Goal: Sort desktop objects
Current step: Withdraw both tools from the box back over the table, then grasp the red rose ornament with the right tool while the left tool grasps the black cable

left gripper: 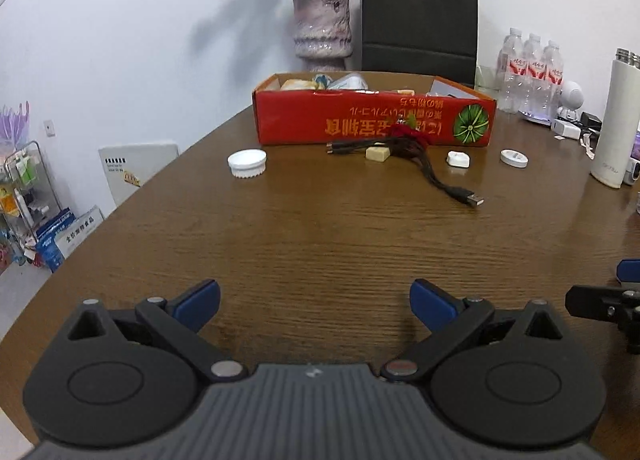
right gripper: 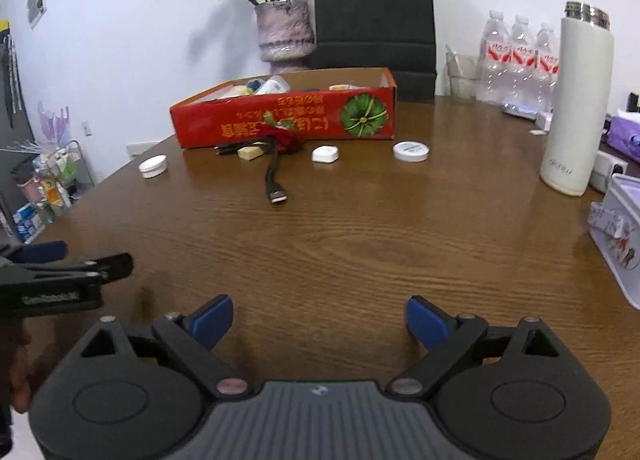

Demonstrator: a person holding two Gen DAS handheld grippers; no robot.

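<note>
Near half of table (left gripper: 320,244) bare wood, wide free room ahead of both grippers. Far side: red box (left gripper: 372,120) across middle, blocks straight way to back. Just before box, row of small things: white cap (left gripper: 247,164) at left, black cable (left gripper: 440,176) reaching toward near side, pale block (left gripper: 377,153), white tag (left gripper: 457,159), round disc (left gripper: 514,158). Gaps between cap and cable look passable. Right edge: tall flask (right gripper: 576,108), tin (right gripper: 620,236), perhaps more clutter behind, unclear. Vase (left gripper: 322,28), black bag (left gripper: 419,16), bottles (left gripper: 530,68) close back.
</note>
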